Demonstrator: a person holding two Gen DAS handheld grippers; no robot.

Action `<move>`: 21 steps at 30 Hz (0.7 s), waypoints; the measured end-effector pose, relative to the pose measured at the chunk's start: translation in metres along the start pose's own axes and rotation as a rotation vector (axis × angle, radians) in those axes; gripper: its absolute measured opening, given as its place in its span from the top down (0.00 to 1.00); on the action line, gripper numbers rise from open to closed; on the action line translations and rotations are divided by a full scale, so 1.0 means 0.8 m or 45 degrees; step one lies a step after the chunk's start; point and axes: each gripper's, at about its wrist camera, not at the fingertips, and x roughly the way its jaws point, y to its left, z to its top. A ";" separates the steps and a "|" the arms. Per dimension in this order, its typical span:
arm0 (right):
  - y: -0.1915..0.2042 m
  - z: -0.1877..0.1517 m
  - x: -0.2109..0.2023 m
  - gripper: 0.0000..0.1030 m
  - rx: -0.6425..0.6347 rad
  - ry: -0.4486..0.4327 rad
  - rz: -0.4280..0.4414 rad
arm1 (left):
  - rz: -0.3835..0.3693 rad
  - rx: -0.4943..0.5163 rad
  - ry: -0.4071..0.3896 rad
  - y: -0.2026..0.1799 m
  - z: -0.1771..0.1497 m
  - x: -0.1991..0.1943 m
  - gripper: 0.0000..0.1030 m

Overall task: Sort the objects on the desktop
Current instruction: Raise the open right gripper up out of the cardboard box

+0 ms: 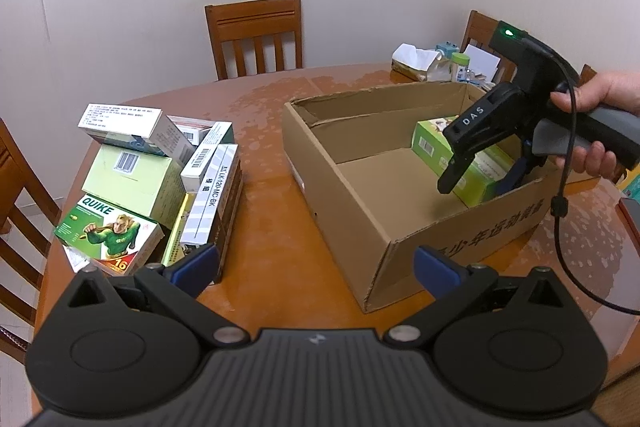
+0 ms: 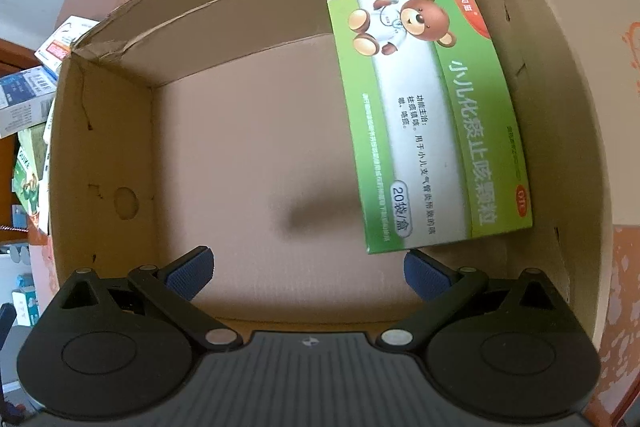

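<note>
Cardboard carton [image 1: 400,223] on table [image 1: 264,227] — holds green bear-print medicine box [image 2: 424,123], marked "20袋/盒". Stacked beside: "QUIKE" box [image 1: 108,231], "LK-120-MC-BK" box [image 1: 212,195]. Right gripper [image 2: 308,271] spread wide inside carton, empty; left gripper [image 1: 316,267] likewise wide.
</note>
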 end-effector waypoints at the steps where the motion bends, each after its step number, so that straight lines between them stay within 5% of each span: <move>1: -0.002 0.001 0.001 0.00 0.009 -0.001 0.002 | 0.004 0.001 -0.002 0.000 0.000 -0.001 0.00; 9: 0.003 -0.011 -0.009 0.00 0.015 -0.051 0.027 | 0.025 0.003 0.010 -0.001 0.000 -0.003 0.00; 17: 0.015 -0.071 -0.069 0.00 0.099 -0.440 0.149 | 0.020 0.027 0.046 -0.012 0.006 0.002 0.00; 21: 0.028 -0.088 -0.071 0.00 0.061 -0.484 0.208 | 0.021 0.052 0.044 -0.018 0.008 0.000 0.00</move>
